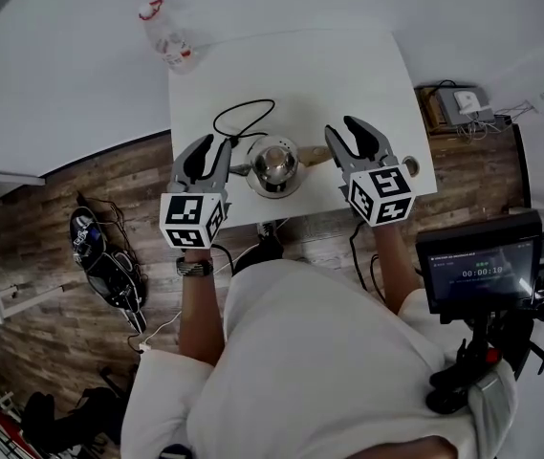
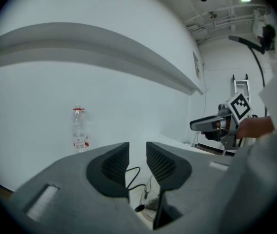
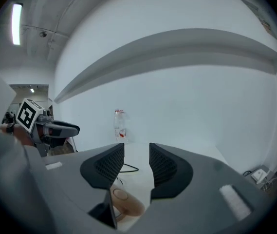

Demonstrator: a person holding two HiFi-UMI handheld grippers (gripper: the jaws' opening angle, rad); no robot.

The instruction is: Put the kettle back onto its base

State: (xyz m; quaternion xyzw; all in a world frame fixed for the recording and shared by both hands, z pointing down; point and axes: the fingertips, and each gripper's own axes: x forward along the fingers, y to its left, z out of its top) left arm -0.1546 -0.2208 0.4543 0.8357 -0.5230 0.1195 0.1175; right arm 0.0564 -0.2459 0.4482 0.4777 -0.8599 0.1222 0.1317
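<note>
A shiny metal kettle (image 1: 274,165) with a wooden handle (image 1: 315,156) stands near the front edge of the white table (image 1: 348,75). A black cord (image 1: 243,118) loops behind it, and whatever is under the kettle is hidden. My left gripper (image 1: 212,148) hovers just left of the kettle, open and holding nothing. My right gripper (image 1: 345,130) hovers just right of the handle, also open and holding nothing. In the left gripper view the jaws (image 2: 137,167) frame the cord (image 2: 136,177). In the right gripper view the jaws (image 3: 136,167) stand above the brown handle (image 3: 123,201).
A clear plastic bottle (image 1: 166,41) stands at the table's far left corner. A small round object (image 1: 410,167) lies at the table's right edge. A screen on a stand (image 1: 482,266) is at the right. A bag with cables (image 1: 99,256) lies on the wooden floor at the left.
</note>
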